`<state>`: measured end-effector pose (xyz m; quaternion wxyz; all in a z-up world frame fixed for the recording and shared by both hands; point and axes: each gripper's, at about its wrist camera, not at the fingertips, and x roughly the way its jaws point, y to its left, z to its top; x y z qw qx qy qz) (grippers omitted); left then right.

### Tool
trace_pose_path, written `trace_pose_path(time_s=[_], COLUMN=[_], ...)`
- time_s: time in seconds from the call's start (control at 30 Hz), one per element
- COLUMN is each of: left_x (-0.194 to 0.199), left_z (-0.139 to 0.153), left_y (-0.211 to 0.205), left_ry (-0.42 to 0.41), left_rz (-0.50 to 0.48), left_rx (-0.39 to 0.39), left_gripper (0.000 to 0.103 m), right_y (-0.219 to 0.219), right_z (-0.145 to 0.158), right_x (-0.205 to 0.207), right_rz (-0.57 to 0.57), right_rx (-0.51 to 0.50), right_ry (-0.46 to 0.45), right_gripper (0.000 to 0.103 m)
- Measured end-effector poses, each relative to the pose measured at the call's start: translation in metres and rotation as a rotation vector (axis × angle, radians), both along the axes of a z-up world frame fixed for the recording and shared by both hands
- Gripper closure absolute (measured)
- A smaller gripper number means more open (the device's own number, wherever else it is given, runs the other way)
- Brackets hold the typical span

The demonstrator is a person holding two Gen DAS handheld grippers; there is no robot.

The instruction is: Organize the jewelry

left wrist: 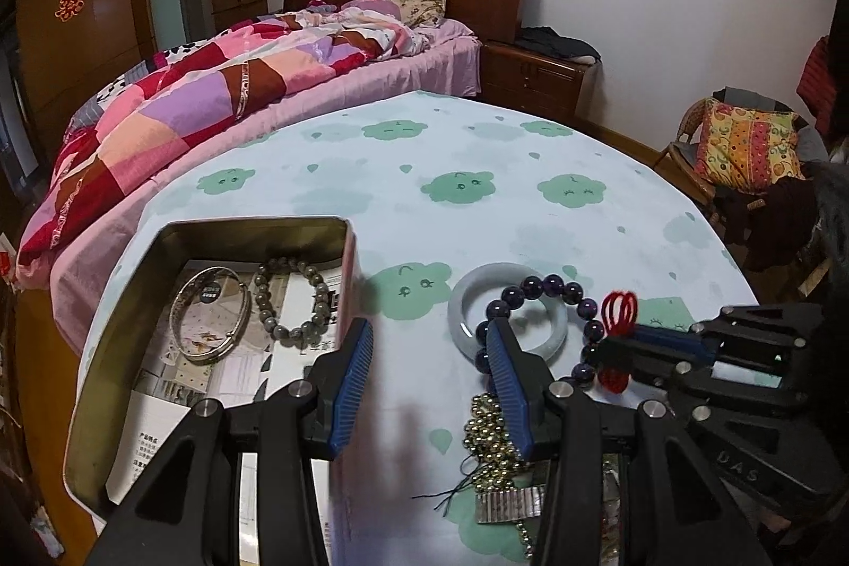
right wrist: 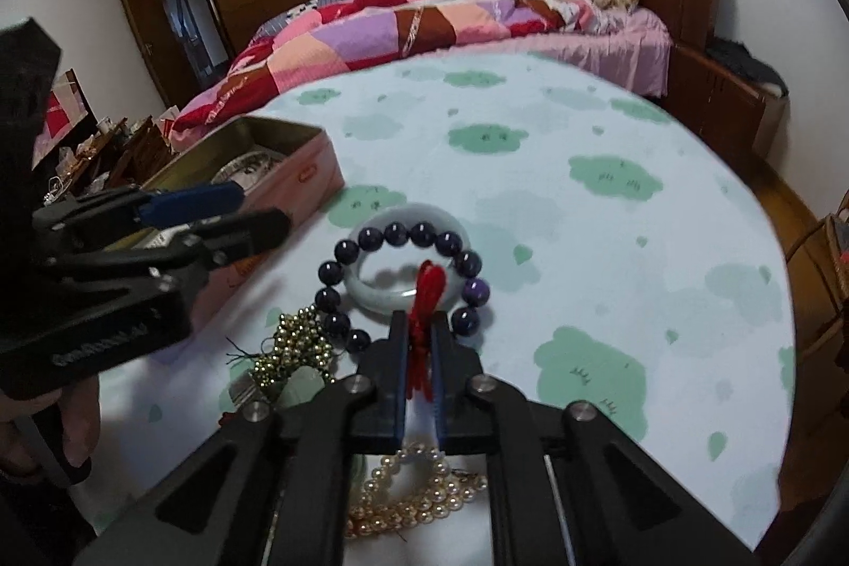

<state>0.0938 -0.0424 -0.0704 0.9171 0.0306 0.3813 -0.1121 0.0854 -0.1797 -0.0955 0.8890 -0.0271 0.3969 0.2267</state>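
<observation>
On the round worktop (right wrist: pixel 610 131) with its cloud-print cloth, we see our right hand-held gripper (right wrist: pixel 419 327) clamped on the red knotted cord (right wrist: pixel 424 295) of the dark purple bead bracelet (right wrist: pixel 403 237) (draped over a pale jade bangle (left wrist: pixel 467 295)); the left hand-held gripper (left wrist: pixel 430 343) gapes half-wide, empty, beside the open metal tin (left wrist: pixel 254 232).

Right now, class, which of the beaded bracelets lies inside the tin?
The grey-brown beaded bracelet, beside the silver bangle in the tin. The dark purple beaded bracelet lies outside on the tablecloth, overlapping the pale jade bangle.
</observation>
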Motion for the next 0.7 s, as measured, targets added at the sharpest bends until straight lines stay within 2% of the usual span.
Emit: trace_pose_path(time_s=[0.23,0.4,0.5,0.67,0.7], left_x=[0.003,0.015,0.024,0.029,0.028], left_z=[-0.001,-0.013,-0.022,-0.03,-0.029], left_y=[-0.015,-0.027,-0.034,-0.037,-0.037], left_ry=[-0.003,0.036,0.067,0.083,0.079], left_rz=[-0.041,-0.075,-0.086,-0.085,-0.087], left_rx=[0.021,0.028,0.04,0.068,0.07], left_gripper=[0.057,0.058,0.069,0.079,0.086], right_y=[-0.015,-0.021,-0.022,-0.023,-0.024], right_z=[0.01,0.01,0.01,0.011,0.011], right_x=[0.002,0.002,0.002,0.001,0.0], right_rz=[-0.042,-0.059,-0.058,-0.059,-0.059], right_rx=[0.037,0.056,0.064,0.075,0.076], right_ry=[-0.024,-0.02,-0.022,-0.025,-0.027], right_gripper=[0.094,0.094,0.094,0.094,0.094])
